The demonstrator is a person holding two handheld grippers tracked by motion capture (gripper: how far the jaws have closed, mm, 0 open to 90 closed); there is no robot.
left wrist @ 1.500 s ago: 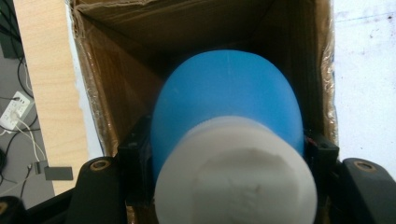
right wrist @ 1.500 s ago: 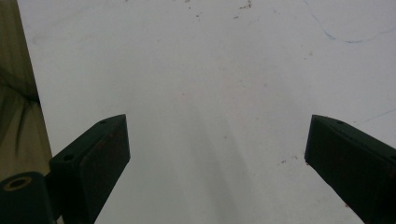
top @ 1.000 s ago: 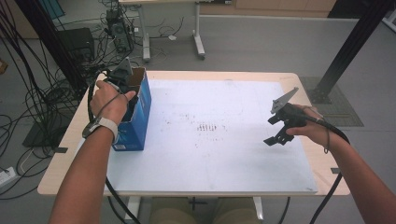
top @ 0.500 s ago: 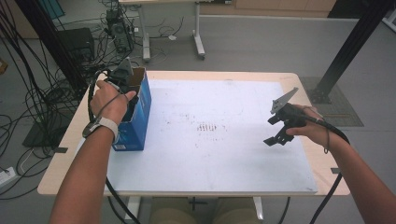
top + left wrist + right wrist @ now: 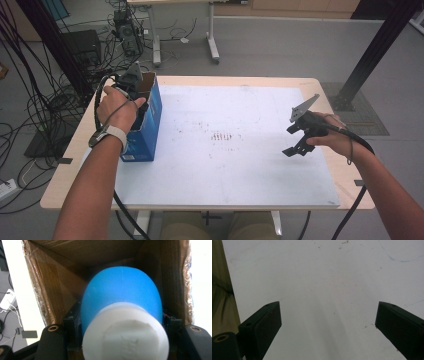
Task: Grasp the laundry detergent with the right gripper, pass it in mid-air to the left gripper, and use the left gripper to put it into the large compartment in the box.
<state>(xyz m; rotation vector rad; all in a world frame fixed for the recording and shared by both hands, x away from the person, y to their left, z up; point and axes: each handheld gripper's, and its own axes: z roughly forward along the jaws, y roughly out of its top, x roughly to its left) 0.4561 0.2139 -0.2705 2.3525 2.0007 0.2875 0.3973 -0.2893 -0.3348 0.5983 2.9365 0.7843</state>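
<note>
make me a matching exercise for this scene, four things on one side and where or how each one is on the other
Things:
1. bottle
2. cardboard box
3. right gripper
4. left gripper

States:
A. jaws wide apart, nothing between them, over the white table top
B. stands open-topped at the table's left edge
C. blue with a white cap, held inside the box
D. shut on the bottle, reaching into the box

Pairs: 1-C, 2-B, 3-A, 4-D

My table (image 5: 65, 185): white mat (image 5: 235, 165) on top | cables (image 5: 45, 107) on floor left of it | second desk (image 5: 165, 30) beyond it
</note>
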